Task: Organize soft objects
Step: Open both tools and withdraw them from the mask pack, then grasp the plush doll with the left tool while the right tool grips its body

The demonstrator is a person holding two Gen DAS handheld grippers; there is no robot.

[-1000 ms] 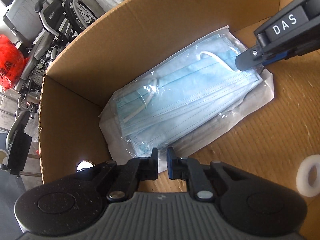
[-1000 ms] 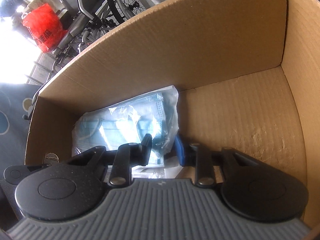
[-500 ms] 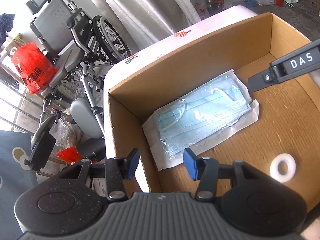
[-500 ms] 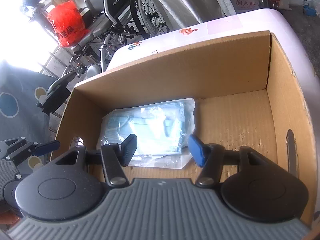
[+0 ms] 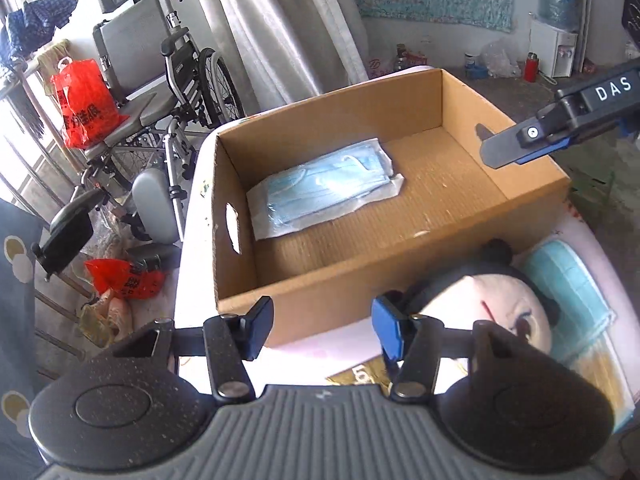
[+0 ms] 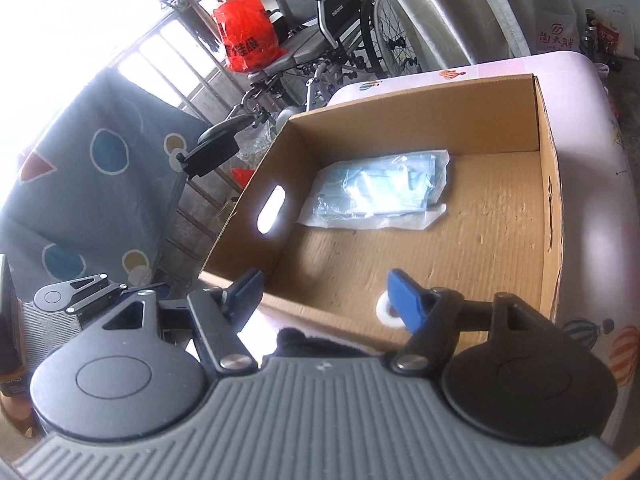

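The mask pack (image 5: pixel 326 186) is lying flat on the floor of the cardboard box (image 5: pixel 400 280), tucked toward the far-left corner, and nothing is touching it, so that one looks done. Next up, I'd say, is the plush doll (image 5: pixel 488 304) sitting on the pink table (image 6: pixel 592 216) just outside the box's near wall, with a loose blue mask (image 5: pixel 568 292) right beside it.

Your left gripper (image 5: pixel 320 326) is hanging above the near wall with its jaws apart and empty; they've just been opening. Same for your right gripper (image 6: pixel 326 296): jaws spread wide, nothing between them, over the near edge of the box.

For the doll, you're probably wanting to come in from the sides on the head, since it's round and squashy and a shallow pinch could slip off. There's also a small white ring (image 6: pixel 386 310) sitting inside the box by the near wall, so be watching that you're not dropping stuff on it.
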